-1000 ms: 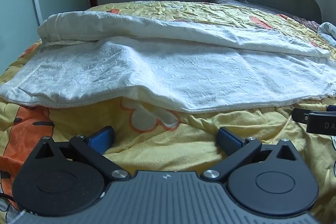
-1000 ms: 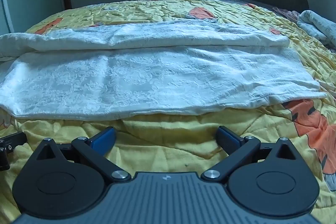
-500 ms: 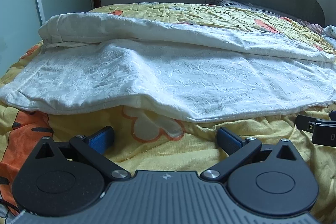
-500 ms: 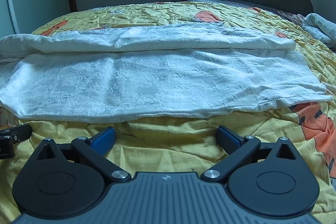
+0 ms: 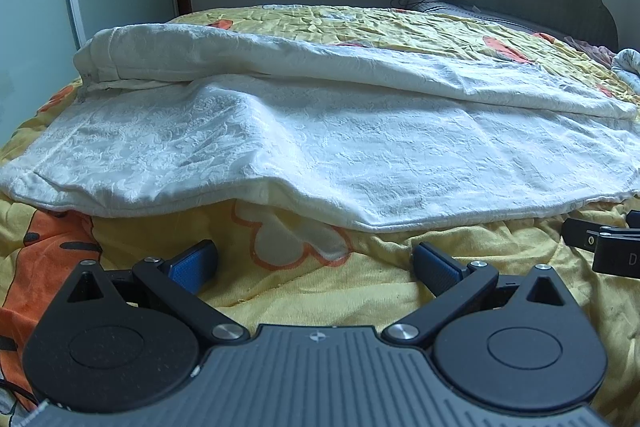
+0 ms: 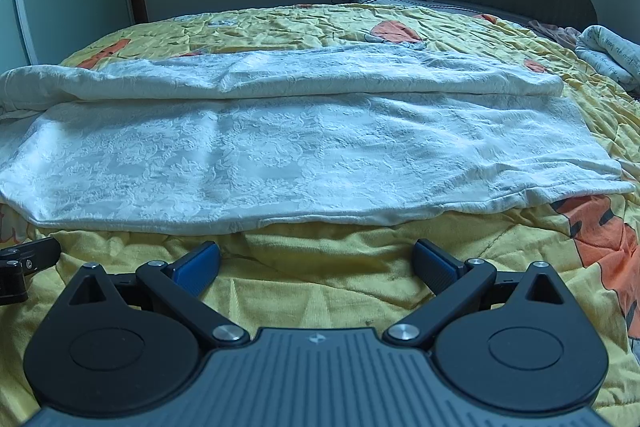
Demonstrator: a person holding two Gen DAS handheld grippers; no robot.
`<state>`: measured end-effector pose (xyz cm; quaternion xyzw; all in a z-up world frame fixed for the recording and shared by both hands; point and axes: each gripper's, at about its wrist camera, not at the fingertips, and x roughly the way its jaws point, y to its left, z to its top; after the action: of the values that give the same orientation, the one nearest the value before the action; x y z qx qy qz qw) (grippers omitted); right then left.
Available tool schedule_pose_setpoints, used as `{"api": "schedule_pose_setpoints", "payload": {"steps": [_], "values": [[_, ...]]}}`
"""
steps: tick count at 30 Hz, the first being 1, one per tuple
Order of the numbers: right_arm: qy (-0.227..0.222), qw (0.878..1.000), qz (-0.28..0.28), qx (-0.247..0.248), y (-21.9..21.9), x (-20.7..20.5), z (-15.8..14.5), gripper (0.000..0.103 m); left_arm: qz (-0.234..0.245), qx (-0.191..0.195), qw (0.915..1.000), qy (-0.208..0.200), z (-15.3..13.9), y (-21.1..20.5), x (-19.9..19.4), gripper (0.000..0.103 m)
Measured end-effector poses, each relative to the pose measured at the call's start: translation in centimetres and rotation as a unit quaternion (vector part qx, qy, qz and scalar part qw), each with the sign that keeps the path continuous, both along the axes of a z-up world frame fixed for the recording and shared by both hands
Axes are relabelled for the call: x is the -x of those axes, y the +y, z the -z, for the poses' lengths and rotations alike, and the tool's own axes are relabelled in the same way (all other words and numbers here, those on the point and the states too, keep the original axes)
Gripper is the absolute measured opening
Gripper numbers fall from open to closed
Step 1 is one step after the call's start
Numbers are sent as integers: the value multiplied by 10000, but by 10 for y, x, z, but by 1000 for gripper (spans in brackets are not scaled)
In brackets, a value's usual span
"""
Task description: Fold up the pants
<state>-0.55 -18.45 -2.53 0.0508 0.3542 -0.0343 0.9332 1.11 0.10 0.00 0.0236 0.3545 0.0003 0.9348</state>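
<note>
While nothing is gripped yet: risks all about the first pinch.
Pants: white textured pants [image 5: 320,155] spread flat across the bed [image 5: 360,23], far leg bunched along the top, near hem just ahead of both tools.
Left gripper [image 5: 316,261]: spread wide, empty, low over the yellow quilt [image 5: 320,291].
Right gripper [image 6: 318,261]: same deal, wide apart, holding nothing.
Snag risk: quilt wrinkles right under the hem, easy to pinch along with it.
Layer risk: only the top layer caught, so a lopsided fold.
Mismatch risk: uneven lift, skewed crease.
</note>
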Motion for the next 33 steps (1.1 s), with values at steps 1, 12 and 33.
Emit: {"api": "schedule_pose_setpoints", "payload": {"steps": [1,12,33], "values": [[-1,10000,1,0,0,0,0,103,4,3,10000,0,0,0,0,103],[0,10000,-2,-1,0,0,0,103,-3,32,10000,-10,-1,2,3,103],[0,10000,-2,-3,0,1,0,103,14,32,10000,0,-1,4,2,103]]}}
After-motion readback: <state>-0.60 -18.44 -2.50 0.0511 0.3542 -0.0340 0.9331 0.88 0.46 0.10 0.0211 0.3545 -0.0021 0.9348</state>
